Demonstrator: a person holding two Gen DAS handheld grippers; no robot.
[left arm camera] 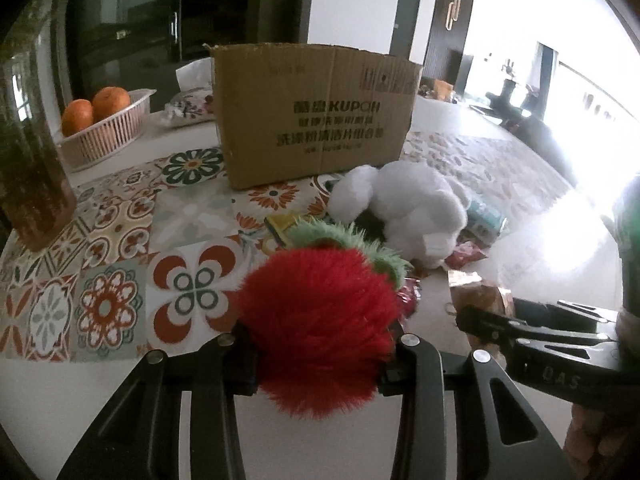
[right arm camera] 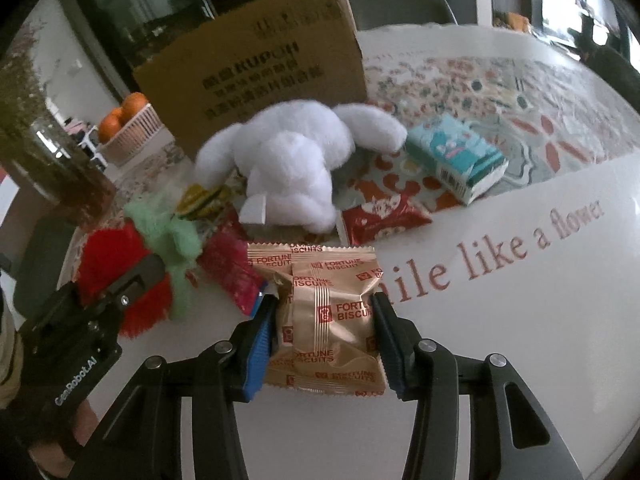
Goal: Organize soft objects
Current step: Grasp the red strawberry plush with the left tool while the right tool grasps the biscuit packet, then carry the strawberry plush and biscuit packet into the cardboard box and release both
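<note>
Surface (right arm camera: 500,320): white, tile-patterned cloth; open room right, clutter centre
Brown cardboard box (left arm camera: 316,112): upright, open top, behind the toys
White plush rabbit (right arm camera: 288,164): light, squashy; take by the body
Red furry strawberry plush with green leaves (left arm camera: 320,320): pinched in left hand-held gripper (left arm camera: 318,360); compresses, likely secure
Gold foil biscuit packet (right arm camera: 328,320): crinkly, fragile; clamped by right hand-held gripper (right arm camera: 326,344)

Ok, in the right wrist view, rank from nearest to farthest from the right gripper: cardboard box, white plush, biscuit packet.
1. Biscuit packet, between the right gripper's fingers.
2. White plush, behind it, mid-table.
3. Cardboard box, at the back.
</note>
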